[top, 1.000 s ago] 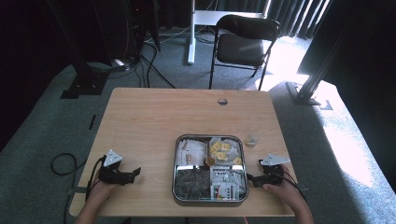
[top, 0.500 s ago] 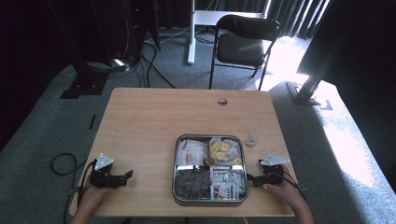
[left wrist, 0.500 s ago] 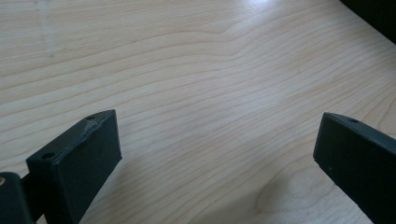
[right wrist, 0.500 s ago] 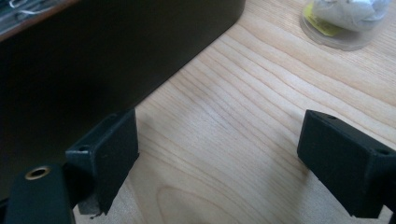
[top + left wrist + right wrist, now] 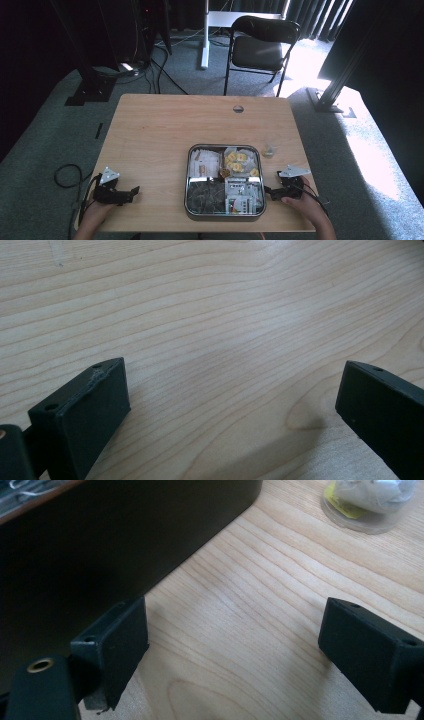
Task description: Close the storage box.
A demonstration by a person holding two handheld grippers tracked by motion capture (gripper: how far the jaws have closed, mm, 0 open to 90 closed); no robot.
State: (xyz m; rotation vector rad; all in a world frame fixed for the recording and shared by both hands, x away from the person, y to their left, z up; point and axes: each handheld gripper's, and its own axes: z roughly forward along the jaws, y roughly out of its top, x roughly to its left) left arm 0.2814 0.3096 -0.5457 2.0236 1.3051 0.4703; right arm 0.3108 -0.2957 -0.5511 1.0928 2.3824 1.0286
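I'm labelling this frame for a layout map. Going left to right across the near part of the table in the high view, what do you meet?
Left gripper → metal compartment tray → right gripper. The small clear cup stands farther back, beside the tray's right edge, so it has no clear place in the order.

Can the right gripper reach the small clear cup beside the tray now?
Probably yes. The right gripper is open beside the tray, and only bare table lies between it and the small clear cup.
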